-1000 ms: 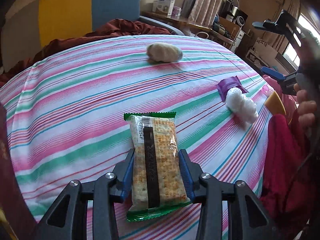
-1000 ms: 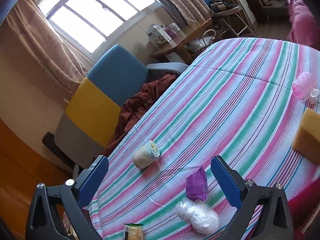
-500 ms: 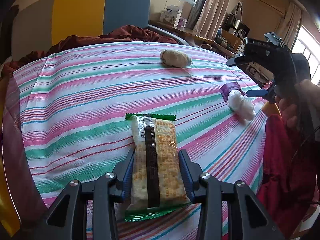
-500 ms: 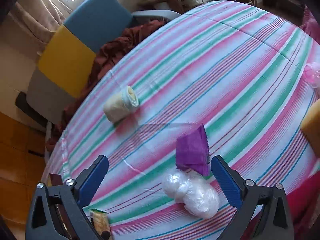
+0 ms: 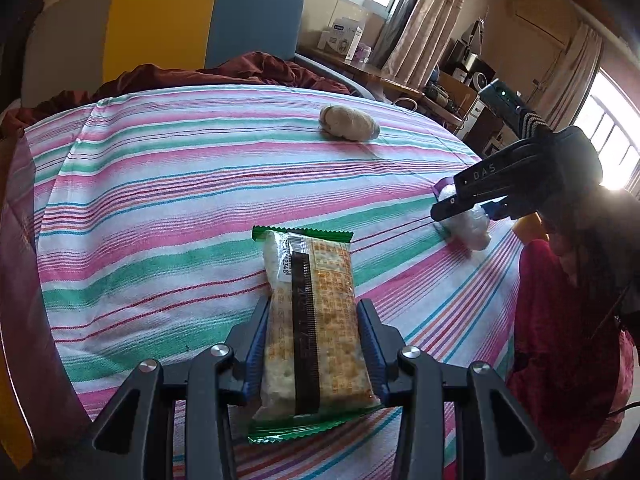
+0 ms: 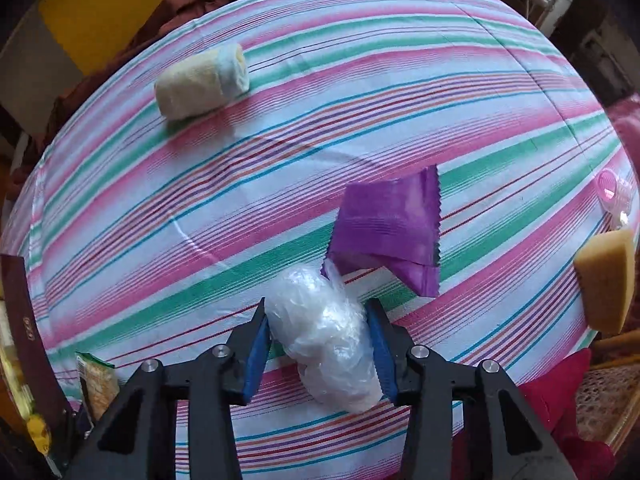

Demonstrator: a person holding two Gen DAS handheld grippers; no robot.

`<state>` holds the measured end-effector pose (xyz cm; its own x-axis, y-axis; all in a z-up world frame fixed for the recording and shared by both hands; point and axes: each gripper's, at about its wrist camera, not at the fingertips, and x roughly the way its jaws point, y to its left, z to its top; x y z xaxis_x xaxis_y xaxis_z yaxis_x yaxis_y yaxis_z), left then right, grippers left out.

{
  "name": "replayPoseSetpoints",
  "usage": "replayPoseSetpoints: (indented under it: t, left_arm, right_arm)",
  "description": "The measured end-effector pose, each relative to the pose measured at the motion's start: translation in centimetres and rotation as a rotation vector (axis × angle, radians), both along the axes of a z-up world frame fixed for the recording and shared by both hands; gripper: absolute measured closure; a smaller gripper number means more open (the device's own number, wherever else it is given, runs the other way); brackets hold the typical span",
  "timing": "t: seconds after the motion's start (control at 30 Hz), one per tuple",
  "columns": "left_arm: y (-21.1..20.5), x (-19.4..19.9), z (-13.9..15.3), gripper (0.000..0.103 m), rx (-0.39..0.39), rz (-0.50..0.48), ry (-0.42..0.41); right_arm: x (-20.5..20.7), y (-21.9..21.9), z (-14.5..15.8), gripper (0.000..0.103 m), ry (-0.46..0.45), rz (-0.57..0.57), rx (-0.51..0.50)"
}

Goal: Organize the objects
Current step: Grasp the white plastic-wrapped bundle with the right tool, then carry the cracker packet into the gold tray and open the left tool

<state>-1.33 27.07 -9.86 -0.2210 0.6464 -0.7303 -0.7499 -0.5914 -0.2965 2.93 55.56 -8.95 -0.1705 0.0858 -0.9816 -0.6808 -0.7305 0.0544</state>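
Observation:
My left gripper (image 5: 310, 312) is shut on a green-edged cracker packet (image 5: 312, 324), held above the striped tablecloth (image 5: 160, 208) near its front edge. My right gripper (image 6: 318, 316) is down at the table with its jaws close on both sides of a crumpled clear plastic bag (image 6: 324, 332); the pads touch or nearly touch it. From the left wrist view the right gripper (image 5: 472, 200) sits over that bag (image 5: 472, 226) at the right edge. A purple wrapper (image 6: 388, 236) lies just beyond the bag. The cracker packet's end (image 6: 96, 380) shows low left.
A rolled cream towel (image 6: 200, 82) lies at the far side of the table. A yellow sponge (image 6: 608, 280) and a pink plastic cup (image 6: 612, 192) sit at the right edge. A yellow and blue chair (image 5: 200, 20) with dark red cloth stands behind.
My right gripper has come down to the table and closed in around the plastic bag. My left gripper has kept hold of the cracker packet and drawn back slightly.

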Motion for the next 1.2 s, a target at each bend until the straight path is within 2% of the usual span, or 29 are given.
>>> replayPoseSetpoints:
  t: [0.1, 0.23, 0.37, 0.87, 0.93, 1.0, 1.2]
  left_arm:
    - [0.0, 0.0, 0.0, 0.061, 0.004, 0.001, -0.002]
    - [0.0, 0.0, -0.1, 0.061, 0.005, 0.001, 0.002]
    - [0.0, 0.2, -0.1, 0.061, 0.001, 0.009, 0.013]
    - [0.4, 0.8, -0.1, 0.061, -0.021, 0.011, 0.073]
    - [0.4, 0.7, 0.2, 0.061, -0.036, 0.018, 0.058]
    - [-0.4, 0.6, 1.2, 0.062, -0.018, 0.035, 0.031]
    - [-5.5, 0.3, 7.7, 0.062, 0.06, 0.157, 0.128]
  right_arm:
    - [-1.2, -2.5, 0.0, 0.058, 0.102, 0.114, -0.048]
    - [-2.8, -5.9, -0.4, 0.058, 0.163, 0.237, 0.01]
    - [-3.9, -7.4, -0.6, 0.058, 0.144, 0.34, 0.095]
    - [-4.3, -6.4, -0.8, 0.058, 0.135, 0.359, 0.109]
    - [-4.5, -6.3, -0.9, 0.058, 0.136, 0.361, 0.111]
    - [-4.8, -6.4, -1.1, 0.058, 0.139, 0.366, 0.115]
    - [-4.3, -7.5, -0.8, 0.058, 0.137, 0.38, 0.132]
